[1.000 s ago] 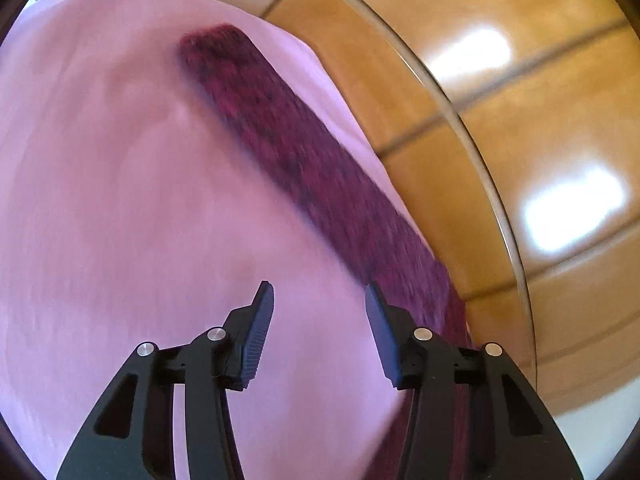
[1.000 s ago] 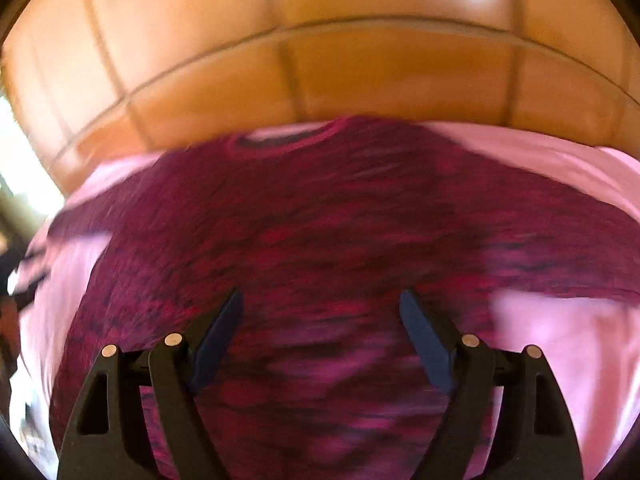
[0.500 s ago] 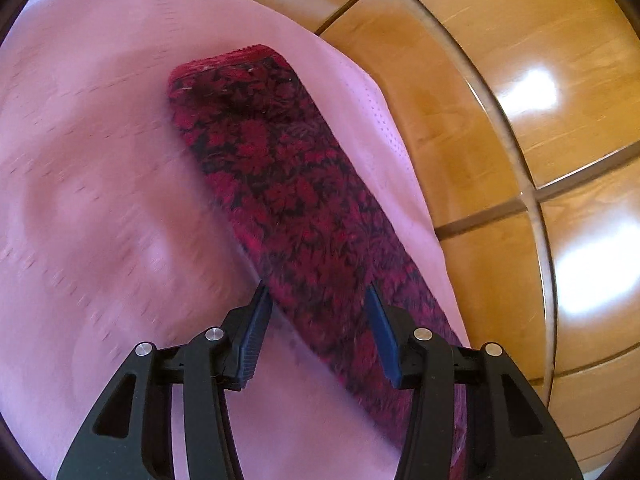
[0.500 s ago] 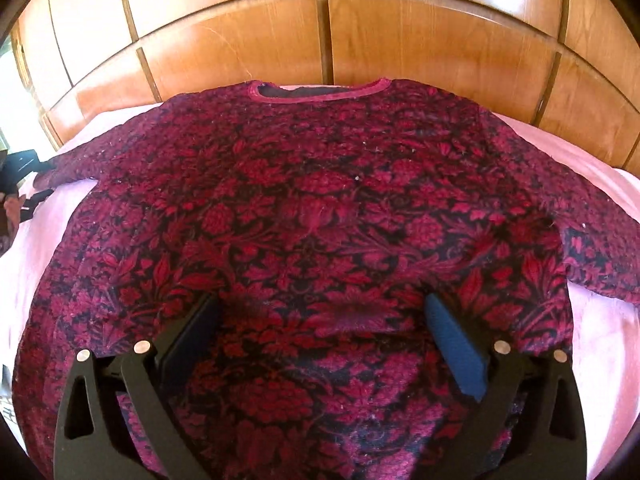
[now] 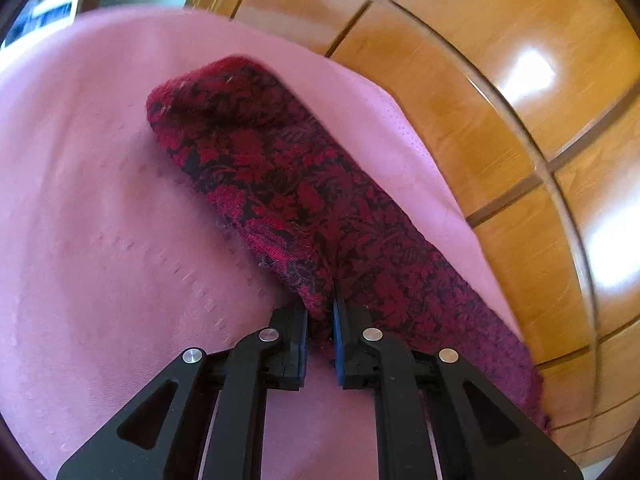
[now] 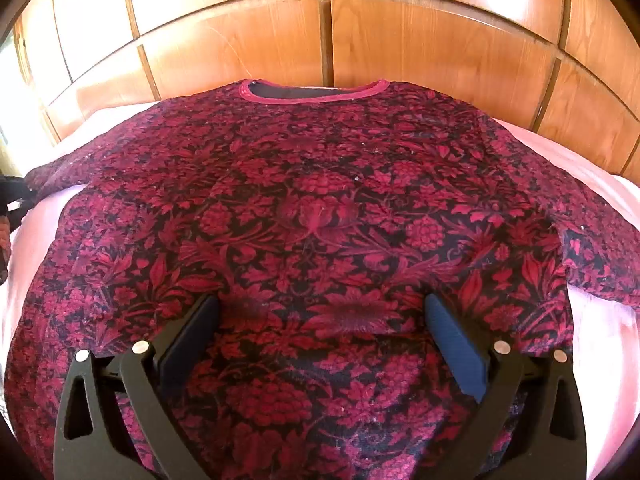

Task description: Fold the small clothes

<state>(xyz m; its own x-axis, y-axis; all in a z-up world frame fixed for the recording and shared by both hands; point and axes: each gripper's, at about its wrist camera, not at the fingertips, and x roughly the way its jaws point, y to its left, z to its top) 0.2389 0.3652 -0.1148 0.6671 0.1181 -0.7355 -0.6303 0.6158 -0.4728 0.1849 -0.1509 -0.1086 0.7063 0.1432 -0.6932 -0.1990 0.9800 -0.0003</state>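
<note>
A red and black floral sweater lies flat on a pink sheet, neckline toward the wooden headboard. In the left wrist view its left sleeve runs diagonally across the sheet. My left gripper is shut on the sleeve's lower edge, pinching a fold of the knit between the jaws. My right gripper is open wide, hovering over the lower middle of the sweater's body, holding nothing.
A glossy wooden panelled headboard stands right behind the sweater and also shows in the left wrist view. The pink sheet stretches out to the left of the sleeve. The left gripper shows at the far left edge.
My left gripper has closed on the sleeve's edge; half a second ago its jaws were open around it. My right gripper has steadied over the sweater's body and stayed open.
</note>
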